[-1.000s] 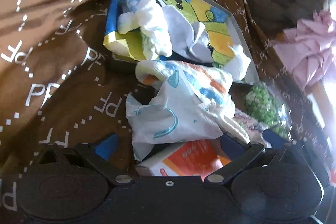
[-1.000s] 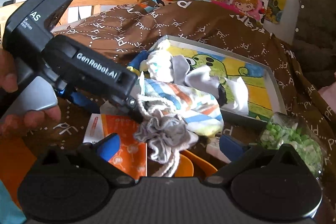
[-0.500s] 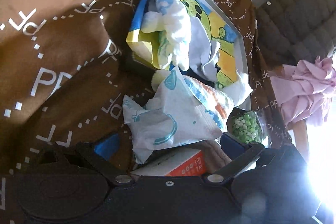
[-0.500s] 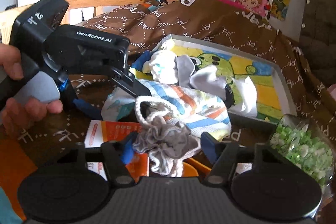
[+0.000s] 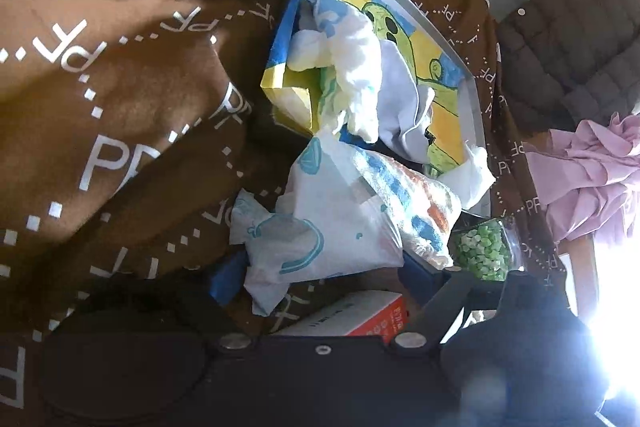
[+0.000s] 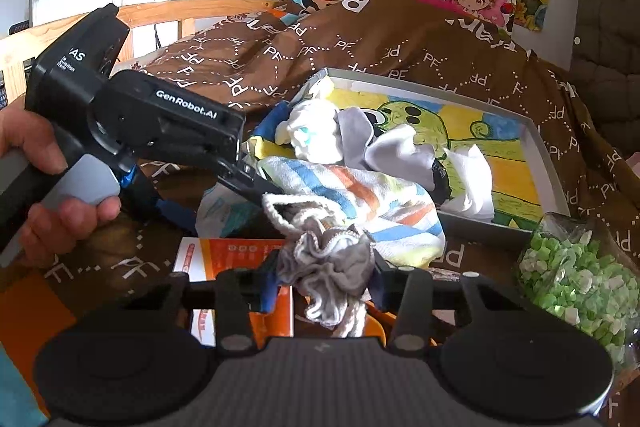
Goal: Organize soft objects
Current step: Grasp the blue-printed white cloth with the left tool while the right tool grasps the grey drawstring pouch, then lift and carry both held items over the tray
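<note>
Right wrist view: the right gripper [image 6: 325, 285], its jaws just drawn in, pinches a bunched grey-and-white sock [image 6: 330, 267] between its 2 blue pads, the sock's loose end hanging down toward the camera. Straight ahead and touching the sock lies a striped towel [image 6: 360, 203], and beyond that a shallow tray [image 6: 548, 163] with a cartoon lining holds more white and grey cloths [image 6: 360, 135]; the tray's long side runs left to right across this view, so it lies forward of the held sock. From the left, the left gripper [image 5: 320, 269] reaches in, a hand [image 6: 52, 195] on its handle; its jaws have also just been narrowing around a white printed pouch [image 5: 328, 227], which sits between the 2 blue pads, though whether they press on it cannot be told. All rests on a brown quilt [image 6: 360, 43], with an orange box [image 6: 232, 255] under the sock and a bag of green bits [image 6: 576, 267] to the right. Judged from this, the right hand is closer to the tray's open middle for a drop.
</note>
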The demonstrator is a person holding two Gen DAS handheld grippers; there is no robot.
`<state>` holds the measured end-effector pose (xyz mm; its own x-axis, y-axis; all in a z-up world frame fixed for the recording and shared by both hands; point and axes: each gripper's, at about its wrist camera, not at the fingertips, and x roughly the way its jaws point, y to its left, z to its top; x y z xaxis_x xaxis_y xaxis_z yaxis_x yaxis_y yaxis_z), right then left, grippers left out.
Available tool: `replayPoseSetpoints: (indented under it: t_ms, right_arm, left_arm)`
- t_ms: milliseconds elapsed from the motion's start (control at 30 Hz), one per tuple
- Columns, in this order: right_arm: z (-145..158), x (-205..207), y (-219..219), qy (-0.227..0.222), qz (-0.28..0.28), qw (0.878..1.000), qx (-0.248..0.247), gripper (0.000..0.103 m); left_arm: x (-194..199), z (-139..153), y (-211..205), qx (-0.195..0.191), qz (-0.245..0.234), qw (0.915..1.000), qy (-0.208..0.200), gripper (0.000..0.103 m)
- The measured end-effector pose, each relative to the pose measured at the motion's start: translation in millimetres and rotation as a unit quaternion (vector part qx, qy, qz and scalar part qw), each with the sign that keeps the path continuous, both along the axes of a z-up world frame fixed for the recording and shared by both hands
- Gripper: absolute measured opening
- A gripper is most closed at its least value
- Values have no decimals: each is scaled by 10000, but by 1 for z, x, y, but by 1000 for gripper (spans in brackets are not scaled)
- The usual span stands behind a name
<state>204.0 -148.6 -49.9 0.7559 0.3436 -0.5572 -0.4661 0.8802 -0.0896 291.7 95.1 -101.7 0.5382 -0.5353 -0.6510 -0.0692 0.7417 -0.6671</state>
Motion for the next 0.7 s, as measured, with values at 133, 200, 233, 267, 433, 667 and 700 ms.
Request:
replayPoseSetpoints:
  t_ms: [133, 200, 233, 267, 433, 667, 700]
  right_arm:
    - [2, -2, 1, -17, 12, 10000, -68, 46]
    - [2, -2, 2, -34, 16, 10000, -91, 46]
    - [2, -2, 2, -40, 17, 9999, -95, 45]
    - [1, -3, 2, -54, 22, 9999, -103, 45]
    - [5, -7, 4, -149, 41, 9997, -173, 41]
    - [9, -13, 6, -263, 47, 9993, -278, 41]
    - [10, -14, 5, -281, 46, 9992, -278, 41]
  left_arm:
    - [-8, 12, -13, 671, -166, 9970, -340, 70]
    - [-14, 18, -27, 1214, -382, 9895, -684, 67]
    - [-16, 19, -32, 1416, -470, 9857, -781, 65]
    - [-17, 19, -36, 1540, -530, 9832, -826, 63]
    - [-18, 20, -36, 1763, -537, 9785, -929, 50]
    - [-19, 22, -35, 1883, -498, 9754, -1035, 39]
    - [-20, 23, -36, 1916, -494, 9745, -1057, 38]
